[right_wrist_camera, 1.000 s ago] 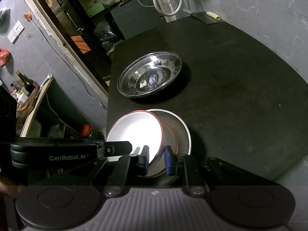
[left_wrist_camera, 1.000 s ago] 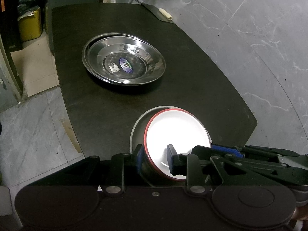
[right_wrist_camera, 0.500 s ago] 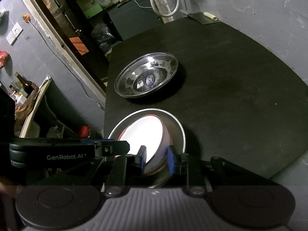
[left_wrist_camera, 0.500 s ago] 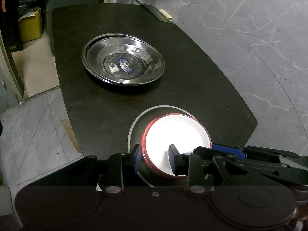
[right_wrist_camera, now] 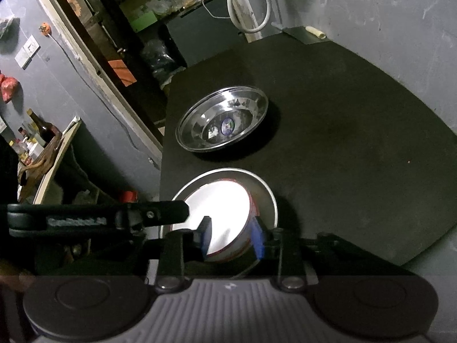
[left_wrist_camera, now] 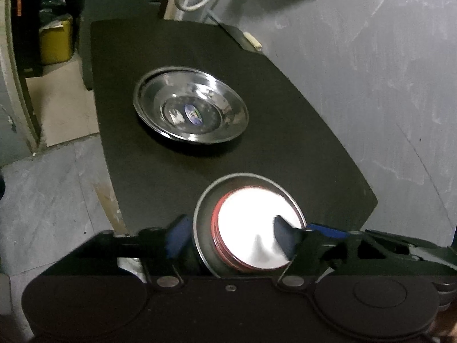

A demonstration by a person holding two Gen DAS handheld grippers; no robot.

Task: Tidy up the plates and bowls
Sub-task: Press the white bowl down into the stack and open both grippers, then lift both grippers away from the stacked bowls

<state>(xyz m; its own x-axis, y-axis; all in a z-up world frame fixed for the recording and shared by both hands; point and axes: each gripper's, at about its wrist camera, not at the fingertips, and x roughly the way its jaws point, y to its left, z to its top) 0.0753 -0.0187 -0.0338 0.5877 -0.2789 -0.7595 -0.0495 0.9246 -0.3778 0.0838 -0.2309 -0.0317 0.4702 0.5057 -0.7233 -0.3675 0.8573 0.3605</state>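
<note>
A stack of white bowls with red rims (left_wrist_camera: 251, 228) (right_wrist_camera: 220, 217) sits inside a grey metal dish (left_wrist_camera: 205, 214) (right_wrist_camera: 262, 191) at the near edge of the black table (left_wrist_camera: 285, 154). My left gripper (left_wrist_camera: 231, 234) is open, its fingers spread either side of the dish's near left rim, one pad over the white bowl. My right gripper (right_wrist_camera: 231, 237) is open too, its jaws straddling the bowls' right rim. Stacked steel plates (left_wrist_camera: 191, 104) (right_wrist_camera: 222, 120) lie further back on the table.
A cleaver with a pale handle (left_wrist_camera: 251, 41) (right_wrist_camera: 308, 33) lies at the far table corner by the grey marble wall. A white hose (right_wrist_camera: 248, 3) hangs behind it. The floor drops off left of the table, with a shelf of bottles (right_wrist_camera: 37, 140) there.
The top white bowl came down and nested squarely into the stack inside the grey dish. Both grippers then opened wide and let go of the rims.
</note>
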